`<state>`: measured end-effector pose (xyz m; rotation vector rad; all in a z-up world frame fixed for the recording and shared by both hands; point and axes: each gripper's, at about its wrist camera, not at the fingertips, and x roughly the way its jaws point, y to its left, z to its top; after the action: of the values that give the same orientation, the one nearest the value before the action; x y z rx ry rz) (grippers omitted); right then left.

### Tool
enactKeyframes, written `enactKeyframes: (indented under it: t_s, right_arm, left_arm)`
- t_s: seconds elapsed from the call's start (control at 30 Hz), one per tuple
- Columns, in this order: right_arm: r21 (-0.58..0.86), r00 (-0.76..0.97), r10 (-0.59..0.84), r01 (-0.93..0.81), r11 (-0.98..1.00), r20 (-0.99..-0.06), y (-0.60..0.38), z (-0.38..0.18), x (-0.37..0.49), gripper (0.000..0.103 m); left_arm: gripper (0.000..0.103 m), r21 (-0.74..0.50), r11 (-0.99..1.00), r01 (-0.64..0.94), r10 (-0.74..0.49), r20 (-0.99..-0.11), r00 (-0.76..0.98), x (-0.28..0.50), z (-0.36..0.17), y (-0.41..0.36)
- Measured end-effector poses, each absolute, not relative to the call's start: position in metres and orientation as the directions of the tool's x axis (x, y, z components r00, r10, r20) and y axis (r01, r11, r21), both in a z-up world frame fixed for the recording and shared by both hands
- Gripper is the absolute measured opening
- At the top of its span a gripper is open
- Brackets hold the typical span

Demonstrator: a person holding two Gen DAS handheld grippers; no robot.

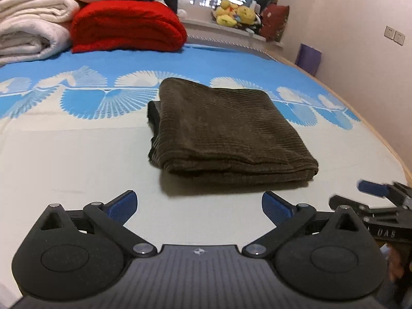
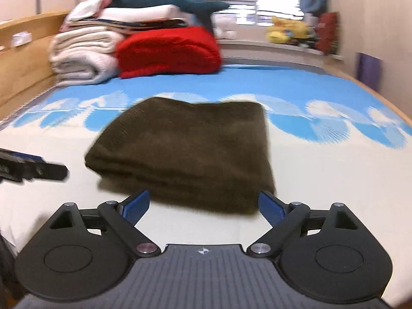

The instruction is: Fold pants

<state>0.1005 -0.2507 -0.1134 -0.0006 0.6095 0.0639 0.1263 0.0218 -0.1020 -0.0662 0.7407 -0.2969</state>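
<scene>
Your left gripper (image 1: pixel 199 204) stands wide, with nothing between its blue pads (image 1: pixel 123 204); it hovers over the pale part of the bed sheet (image 1: pixel 77 159), short of the pants. Your right gripper (image 2: pixel 203 206) is spread wide too and holds nothing; its pads (image 2: pixel 271 207) sit just at the near edge of the pants in its view, and whether they touch the cloth you cannot tell, as that picture is blurred.

The pants (image 1: pixel 226 131) lie folded into a thick, dark olive, ribbed bundle near the middle of the bed, half on the pale part of the sheet and half on the blue fan pattern. A darker layer shows at the bundle's left edge in the left view.

At the far end of the bed you see a folded red blanket (image 1: pixel 126 28) beside a stack of white blankets (image 1: pixel 31 31), touching it. Yellow plush toys (image 1: pixel 231 13) sit on the window ledge beyond. Each gripper shows at the edge of the other's view.
</scene>
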Motion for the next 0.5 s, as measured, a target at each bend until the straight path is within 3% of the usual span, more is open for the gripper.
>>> enactKeyframes:
  t_s: [0.2,0.5]
  right_arm:
    - [-0.074,0.874,-0.06,0.027,0.997,-0.482,-0.223,-0.116,0.093,0.093]
    - [0.015,0.837,-0.085,0.111,0.994,-0.541,-0.216,-0.127,0.092,0.093]
  left_arm:
    - [0.103,-0.094,0.98,0.173,-0.189,-0.698,0.691,0.128,-0.132,0.027]
    - [0.103,-0.101,0.982,0.161,-0.183,-0.724,0.664,0.13,-0.135,0.032]
